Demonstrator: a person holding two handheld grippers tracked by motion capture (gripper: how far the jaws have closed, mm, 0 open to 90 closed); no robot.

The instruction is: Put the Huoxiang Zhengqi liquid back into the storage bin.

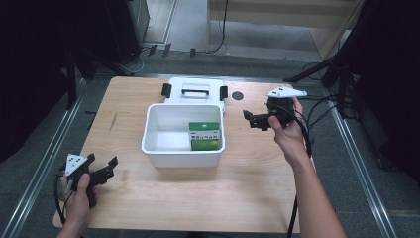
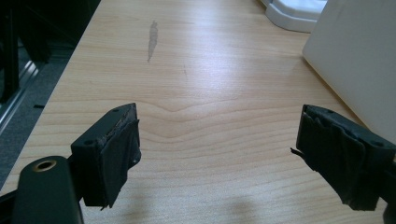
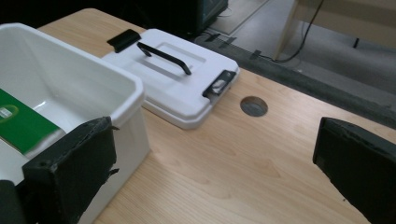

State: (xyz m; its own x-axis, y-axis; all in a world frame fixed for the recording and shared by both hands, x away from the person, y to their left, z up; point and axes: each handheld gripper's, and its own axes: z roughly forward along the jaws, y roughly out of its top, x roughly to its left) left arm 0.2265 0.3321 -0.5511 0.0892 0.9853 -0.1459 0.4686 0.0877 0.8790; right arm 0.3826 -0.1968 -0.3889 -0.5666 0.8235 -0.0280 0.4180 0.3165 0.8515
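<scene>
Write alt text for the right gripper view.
The open right gripper hangs over a wooden table beside a white bin that holds a green box. Behind the bin, the white lid lies flat with its black handle up.

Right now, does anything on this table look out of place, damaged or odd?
Mostly tidy. The white bin is open, its lid lying flat on the table behind it, and a green box lies inside. A dark scuff marks the table. Nothing is spilled.
</scene>
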